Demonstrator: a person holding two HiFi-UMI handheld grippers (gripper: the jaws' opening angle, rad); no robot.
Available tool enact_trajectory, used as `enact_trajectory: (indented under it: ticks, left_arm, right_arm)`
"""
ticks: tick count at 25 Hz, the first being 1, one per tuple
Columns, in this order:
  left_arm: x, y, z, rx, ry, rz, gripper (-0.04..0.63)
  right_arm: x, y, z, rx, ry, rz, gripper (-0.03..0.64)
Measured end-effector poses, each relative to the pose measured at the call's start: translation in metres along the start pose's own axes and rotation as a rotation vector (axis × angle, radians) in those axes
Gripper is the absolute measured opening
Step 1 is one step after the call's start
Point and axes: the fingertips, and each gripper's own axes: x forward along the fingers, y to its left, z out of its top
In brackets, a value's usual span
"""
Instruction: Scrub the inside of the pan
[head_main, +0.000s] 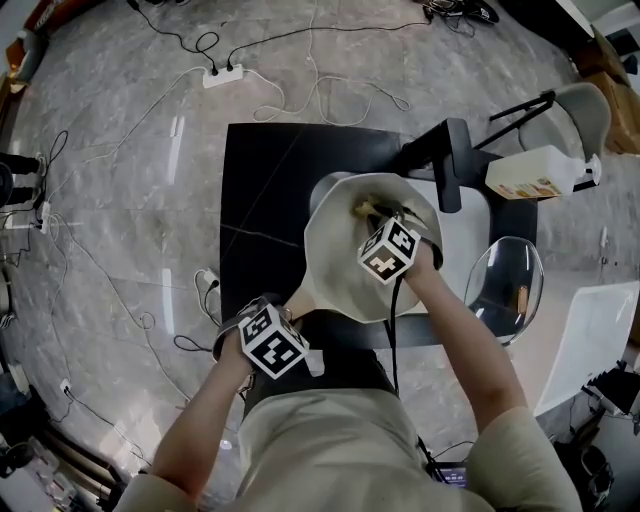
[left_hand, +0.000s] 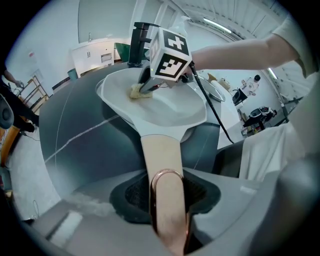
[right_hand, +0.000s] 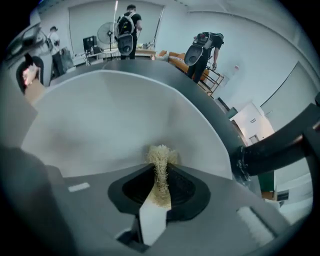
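A pale pan (head_main: 335, 245) sits on a black table (head_main: 260, 190), its tan handle (left_hand: 161, 155) pointing toward the person. The left claw (left_hand: 167, 192) is clenched around the end of that handle, steadying the pan. The right claw (right_hand: 160, 187) reaches down into the pan's far side. It pinches a frayed, straw-coloured scrubber (right_hand: 160, 160), whose tuft presses where the pan's floor meets its wall.

The scrubbing appears to be under way. Doing it well would call for firm downward pressure, overlapping strokes over floor and sloped wall, and a handle grip tight enough to stop the pan twisting.

Just beyond the pan stands a black upright fixture (head_main: 452, 165), close enough to catch a wide stroke. To the pan's right are a clear domed lid (head_main: 505, 285) and, farther back, a plastic bottle (head_main: 530, 180) on its side. A black cable (left_hand: 212, 112) trails from the right claw over the pan's near rim.
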Motion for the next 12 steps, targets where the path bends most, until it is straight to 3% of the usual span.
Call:
enact_trajectory:
  ticks: [7, 12]
  left_arm:
    - [0.001, -0.002, 0.002, -0.03, -0.016, -0.013, 0.143]
    - [0.002, -0.001, 0.0, -0.027, -0.012, -0.011, 0.143]
  right_arm:
    - [-0.017, -0.002, -0.064, -0.025, 0.144, -0.009, 0.077]
    - [-0.041, 0.039, -0.093, -0.009, 0.255, 0.135, 0.077]
